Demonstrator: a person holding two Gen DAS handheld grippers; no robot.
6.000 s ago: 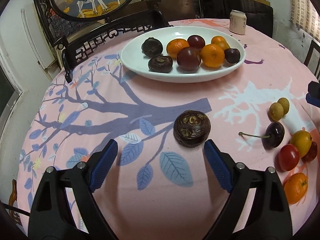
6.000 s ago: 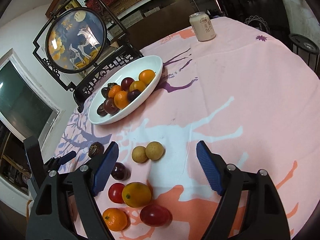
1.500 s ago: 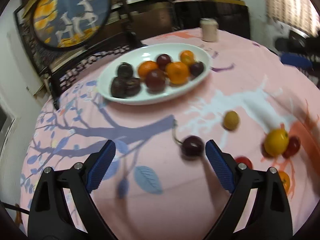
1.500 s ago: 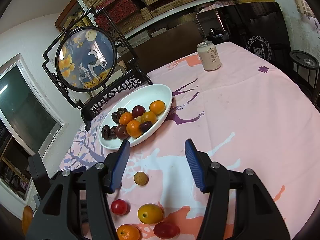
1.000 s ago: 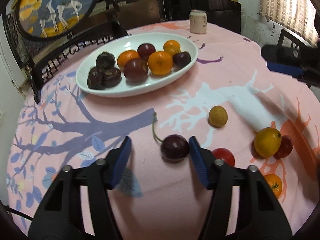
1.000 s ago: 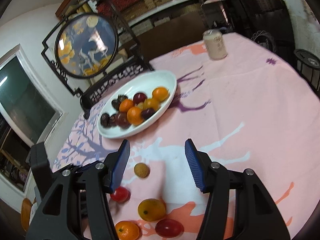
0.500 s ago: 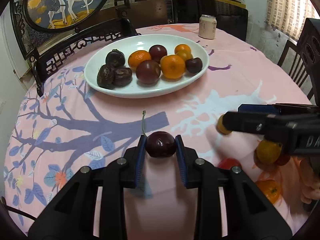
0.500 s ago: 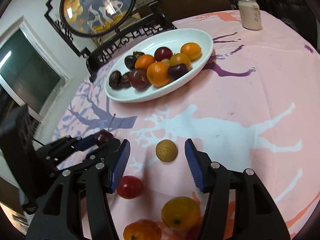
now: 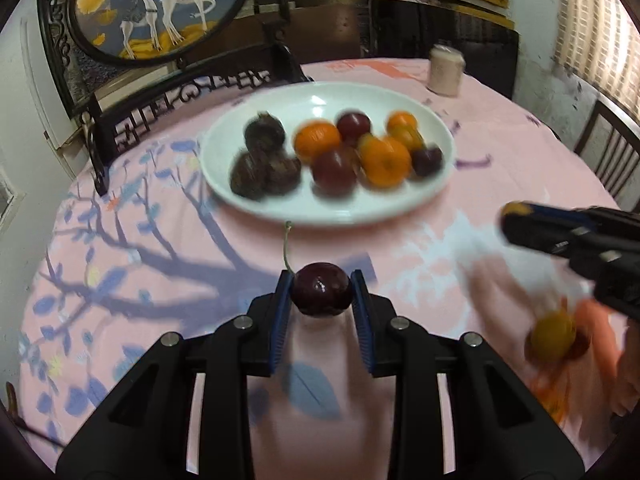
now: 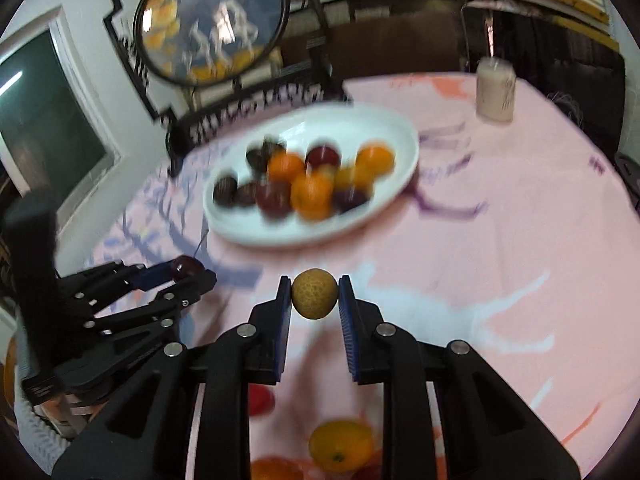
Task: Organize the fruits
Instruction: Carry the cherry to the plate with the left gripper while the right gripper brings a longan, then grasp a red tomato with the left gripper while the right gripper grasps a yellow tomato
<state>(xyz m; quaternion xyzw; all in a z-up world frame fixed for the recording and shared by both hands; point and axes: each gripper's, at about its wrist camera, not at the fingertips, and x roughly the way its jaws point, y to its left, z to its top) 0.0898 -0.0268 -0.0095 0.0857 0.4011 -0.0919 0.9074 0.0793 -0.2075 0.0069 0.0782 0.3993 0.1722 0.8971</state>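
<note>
Left gripper (image 9: 321, 295): jaws were closed on a dark cherry (image 9: 321, 288), blue pads pressed to both its sides; stem stood up to the left of the fruit. Lower centre of the left wrist view.
Right gripper (image 10: 314, 295): jaws were clamped on a small tan round fruit (image 10: 314, 293), pads touching either side. Lower centre of the right wrist view.
Cross view: from the right wrist camera the left gripper appeared at left of frame with the cherry at its tip; from the left wrist camera the right gripper appeared at right edge, a bit of tan fruit at its tip.
Plate (image 9: 280, 206): white, oval, upper centre of both views, on the counter (image 9: 500, 128) with pink tree-print cloth. It carried dark brown fruits at left, oranges and dark red fruits toward the middle and right; blurred.
Loose fruit: a yellow-orange fruit (image 10: 340, 445) lay at the bottom of the right wrist view, a red one (image 10: 261, 399) to its upper left, another orange one at the bottom edge; all well apart from the plate.
Can (image 10: 495, 90): upright, upper right, at the far side of the counter.
Background: round framed deer picture (image 9: 160, 4) in a dark stand, upper left.
</note>
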